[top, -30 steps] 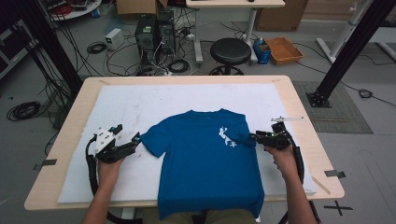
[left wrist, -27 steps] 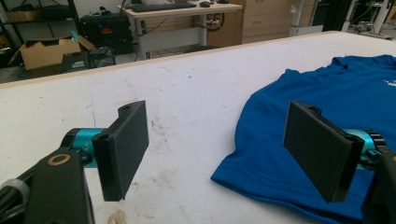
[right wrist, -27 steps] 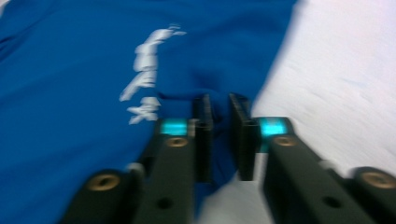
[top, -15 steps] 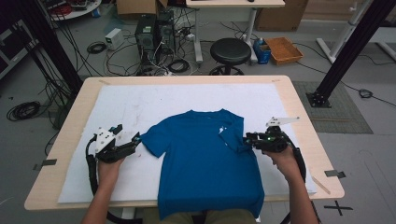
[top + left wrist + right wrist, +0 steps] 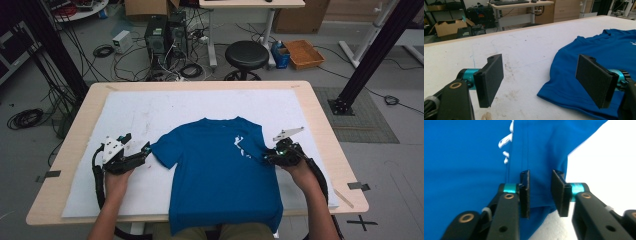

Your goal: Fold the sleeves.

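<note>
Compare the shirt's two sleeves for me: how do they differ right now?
The left sleeve lies spread flat on the mat; the right sleeve is folded in over the chest, next to the white print. The left gripper sits wide open beside the left sleeve, not touching it; the right gripper is at the right sleeve's fold, jaws just opening with cloth between them. Both are the same blue.

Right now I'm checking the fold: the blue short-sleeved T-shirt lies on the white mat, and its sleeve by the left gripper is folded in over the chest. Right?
Not quite. The folded-in sleeve is the one by the right gripper, as the high view shows. The sleeve by the left gripper lies spread flat. The blue short-sleeved T-shirt does lie on the white mat.
</note>
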`<act>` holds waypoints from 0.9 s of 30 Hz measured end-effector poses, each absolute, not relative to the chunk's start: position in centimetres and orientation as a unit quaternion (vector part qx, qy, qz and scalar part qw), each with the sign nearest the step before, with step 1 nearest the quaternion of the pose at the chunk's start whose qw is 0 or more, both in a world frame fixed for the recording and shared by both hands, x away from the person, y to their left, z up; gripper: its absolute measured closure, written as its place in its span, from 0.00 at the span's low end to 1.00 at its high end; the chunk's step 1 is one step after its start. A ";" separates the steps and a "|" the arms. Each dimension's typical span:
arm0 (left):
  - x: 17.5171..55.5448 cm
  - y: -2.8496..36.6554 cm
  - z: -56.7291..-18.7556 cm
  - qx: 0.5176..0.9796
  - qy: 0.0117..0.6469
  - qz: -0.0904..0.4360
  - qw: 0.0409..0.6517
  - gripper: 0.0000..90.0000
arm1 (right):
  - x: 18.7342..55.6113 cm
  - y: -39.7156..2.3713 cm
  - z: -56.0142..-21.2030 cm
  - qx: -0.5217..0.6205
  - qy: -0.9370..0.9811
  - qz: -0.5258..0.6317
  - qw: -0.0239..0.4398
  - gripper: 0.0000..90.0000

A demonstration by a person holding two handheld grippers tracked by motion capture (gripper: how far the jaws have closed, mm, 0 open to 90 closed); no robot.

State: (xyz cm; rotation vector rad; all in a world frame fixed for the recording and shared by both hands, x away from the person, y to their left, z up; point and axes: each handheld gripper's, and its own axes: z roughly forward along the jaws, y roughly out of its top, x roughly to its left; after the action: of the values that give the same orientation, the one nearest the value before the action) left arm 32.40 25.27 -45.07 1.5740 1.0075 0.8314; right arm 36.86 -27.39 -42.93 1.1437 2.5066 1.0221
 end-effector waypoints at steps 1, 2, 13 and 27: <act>32.4 25.3 -45.1 0.657 0.420 0.347 0.521 0.25 | 36.9 -28.2 -42.7 0.423 0.812 0.383 0.118 0.66; 32.4 25.2 -45.1 0.657 0.421 0.347 0.521 0.25 | 37.1 -28.5 -42.6 0.444 0.793 0.396 0.131 0.63; 32.4 25.2 -45.1 0.659 0.419 0.349 0.518 0.25 | 38.7 -26.7 -44.1 0.488 0.788 0.280 0.250 0.93; 32.4 25.2 -45.1 0.659 0.420 0.348 0.518 0.25 | 37.9 -26.5 -43.9 0.468 0.801 0.301 0.222 1.00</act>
State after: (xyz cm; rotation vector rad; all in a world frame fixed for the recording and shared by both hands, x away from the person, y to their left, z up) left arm 32.41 25.21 -45.05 1.5800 1.0075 0.8354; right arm 37.88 -26.48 -43.92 1.2923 2.2128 0.8318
